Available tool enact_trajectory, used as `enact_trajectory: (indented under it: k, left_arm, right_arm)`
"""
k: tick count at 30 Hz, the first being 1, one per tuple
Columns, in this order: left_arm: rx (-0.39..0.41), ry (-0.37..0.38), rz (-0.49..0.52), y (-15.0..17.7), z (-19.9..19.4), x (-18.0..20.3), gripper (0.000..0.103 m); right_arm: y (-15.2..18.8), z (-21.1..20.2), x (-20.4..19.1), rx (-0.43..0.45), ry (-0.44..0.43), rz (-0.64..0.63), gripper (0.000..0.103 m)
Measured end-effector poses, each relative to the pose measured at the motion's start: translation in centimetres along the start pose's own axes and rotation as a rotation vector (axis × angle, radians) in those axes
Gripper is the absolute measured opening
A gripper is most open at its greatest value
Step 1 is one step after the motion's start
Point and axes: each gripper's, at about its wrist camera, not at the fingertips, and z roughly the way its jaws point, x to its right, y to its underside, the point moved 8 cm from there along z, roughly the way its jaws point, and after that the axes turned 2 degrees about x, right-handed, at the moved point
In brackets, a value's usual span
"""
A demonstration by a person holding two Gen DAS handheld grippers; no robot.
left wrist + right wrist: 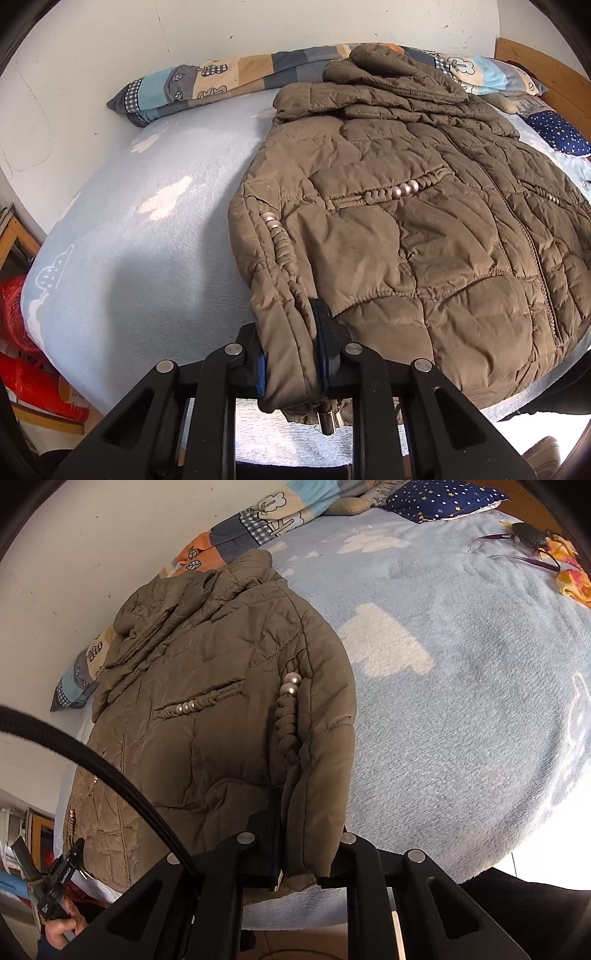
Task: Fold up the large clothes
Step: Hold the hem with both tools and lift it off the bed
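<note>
**both grippers clamped on the jacket's near hem**

at far left in the left wrist view, red plastic items (22, 332) sit on the floor beside the bed; a pale blue blanket (140, 236) with white cloud shapes covers the mattress; a patchwork pillow (207, 85) lies along the white wall; the left gripper (290, 363) is pinched on the hem corner of the brown quilted jacket (424, 221), fabric bunched between its blue-padded fingers (320, 332); the jacket lies spread flat on the blanket, collar towards the pillow, hem at the near bed edge; a navy star cushion (557, 133) lies to its right; in the right wrist view, a black cable (110, 775) crosses the left side; the right gripper (306, 853) is clamped on the jacket's other hem corner; glasses (517, 550) lie on the blanket at far right.
</note>
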Motion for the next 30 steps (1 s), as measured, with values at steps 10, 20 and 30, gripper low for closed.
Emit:
enact_trajectory:
  k: [10, 20, 30]
  left_arm:
    - [0.053, -0.016, 0.017, -0.6, -1.1, 0.1, 0.018]
    - [0.105, -0.021, 0.021, -1.2, -2.4, 0.0, 0.018]
    - [0.15, 0.01, -0.016, -1.3, -5.3, -0.6, 0.017]
  right_arm:
    - [-0.3, -1.8, -0.5, 0.056, -0.021, -0.037, 0.013]
    - [-1.2, -4.7, -2.1, 0.147, -0.094, -0.07, 0.011]
    - [-0.5, -8.0, -3.1, 0.184, -0.155, -0.093, 0.01]
